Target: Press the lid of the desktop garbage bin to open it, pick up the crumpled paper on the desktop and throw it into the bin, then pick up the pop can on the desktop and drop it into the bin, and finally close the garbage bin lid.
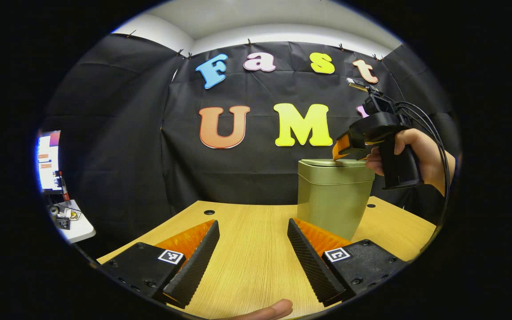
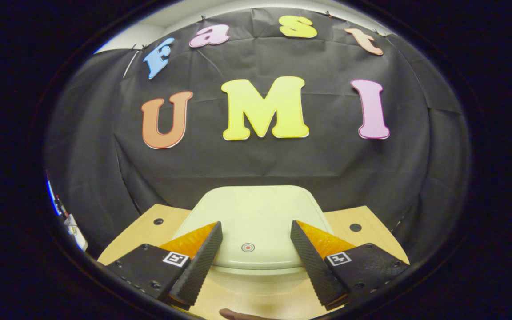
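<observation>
The olive-green bin stands on the wooden table with its lid down. From above, the lid looks pale green with a small red dot near its front edge. My right gripper is open, its fingers spread just over the lid's front on either side of the dot. In the left gripper view, a hand holds the right gripper tilted down at the lid's top. My left gripper is open over bare table, left of and in front of the bin.
A lit monitor and a small white side table sit far left, off the desk. Two cable holes mark the table's back edge. A person's fingertip shows at the bottom.
</observation>
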Action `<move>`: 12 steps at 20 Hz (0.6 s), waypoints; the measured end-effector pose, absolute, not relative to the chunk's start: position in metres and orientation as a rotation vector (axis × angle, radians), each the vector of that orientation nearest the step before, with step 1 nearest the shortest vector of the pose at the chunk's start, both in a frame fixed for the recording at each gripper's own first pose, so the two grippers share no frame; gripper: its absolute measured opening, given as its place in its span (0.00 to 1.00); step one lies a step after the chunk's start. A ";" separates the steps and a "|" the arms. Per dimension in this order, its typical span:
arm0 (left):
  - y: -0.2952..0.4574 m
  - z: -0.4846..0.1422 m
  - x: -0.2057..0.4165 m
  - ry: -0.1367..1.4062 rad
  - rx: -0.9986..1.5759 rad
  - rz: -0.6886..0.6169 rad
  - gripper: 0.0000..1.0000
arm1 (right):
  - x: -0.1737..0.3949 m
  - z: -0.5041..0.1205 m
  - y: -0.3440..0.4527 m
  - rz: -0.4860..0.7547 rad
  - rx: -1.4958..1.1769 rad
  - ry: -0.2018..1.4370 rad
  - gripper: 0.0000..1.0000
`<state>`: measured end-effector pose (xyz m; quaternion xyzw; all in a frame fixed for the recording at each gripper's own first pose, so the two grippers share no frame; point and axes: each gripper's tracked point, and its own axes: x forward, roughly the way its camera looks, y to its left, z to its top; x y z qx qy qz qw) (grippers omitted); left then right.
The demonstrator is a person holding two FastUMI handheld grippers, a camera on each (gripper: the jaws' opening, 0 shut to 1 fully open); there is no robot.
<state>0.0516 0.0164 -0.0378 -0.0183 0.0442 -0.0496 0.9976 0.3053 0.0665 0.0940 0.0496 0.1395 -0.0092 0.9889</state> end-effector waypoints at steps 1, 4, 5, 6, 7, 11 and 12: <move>0.016 -0.038 0.052 0.087 -0.035 -0.100 0.99 | 0.306 0.093 0.067 -0.024 0.104 0.271 0.97; 0.014 -0.037 0.051 0.083 -0.031 -0.106 0.99 | 0.306 0.091 0.068 -0.025 0.096 0.270 0.98; 0.013 -0.038 0.052 0.084 -0.031 -0.108 0.99 | 0.305 0.089 0.068 -0.018 0.094 0.274 0.97; 0.012 -0.039 0.052 0.088 -0.031 -0.109 0.99 | 0.305 0.089 0.068 -0.011 0.092 0.255 0.98; 0.012 -0.040 0.052 0.094 -0.030 -0.109 0.99 | 0.305 0.089 0.068 -0.006 0.088 0.242 0.98; 0.009 -0.044 0.055 0.107 -0.027 -0.110 0.99 | 0.305 0.085 0.068 -0.007 0.085 0.179 0.98; 0.009 -0.045 0.055 0.109 -0.027 -0.109 0.99 | 0.305 0.085 0.067 -0.008 0.094 0.163 0.96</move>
